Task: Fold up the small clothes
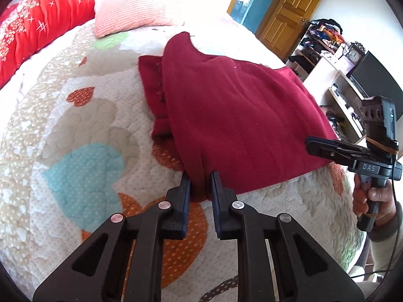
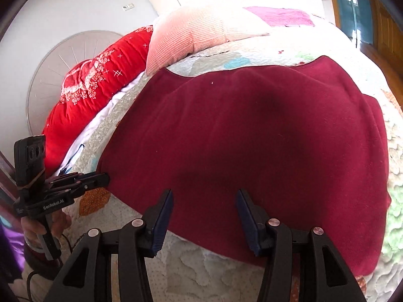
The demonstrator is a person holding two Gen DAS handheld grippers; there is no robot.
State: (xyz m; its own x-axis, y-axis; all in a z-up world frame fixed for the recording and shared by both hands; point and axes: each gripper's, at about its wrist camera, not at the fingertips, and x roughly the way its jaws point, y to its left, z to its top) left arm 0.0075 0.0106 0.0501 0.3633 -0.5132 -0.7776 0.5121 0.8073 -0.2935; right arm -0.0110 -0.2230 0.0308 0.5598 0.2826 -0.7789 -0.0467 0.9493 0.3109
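Note:
A dark red garment (image 1: 226, 115) lies folded over on a quilted bed; it fills the middle of the right wrist view (image 2: 252, 146). My left gripper (image 1: 200, 176) is shut on the garment's near corner, with a fold of cloth pinched between its jaws. It shows at the left of the right wrist view (image 2: 100, 177), at the cloth's left corner. My right gripper (image 2: 204, 193) is open, its fingers resting over the garment's near edge with nothing between them. It shows at the right of the left wrist view (image 1: 312, 146), at the garment's right corner.
The patterned quilt (image 1: 83, 166) covers the bed. A red pillow (image 1: 37, 30) and a pink pillow (image 1: 126, 15) lie at the head. A shelf unit (image 1: 335, 65) and a wooden door (image 1: 292, 10) stand beyond the bed's right side.

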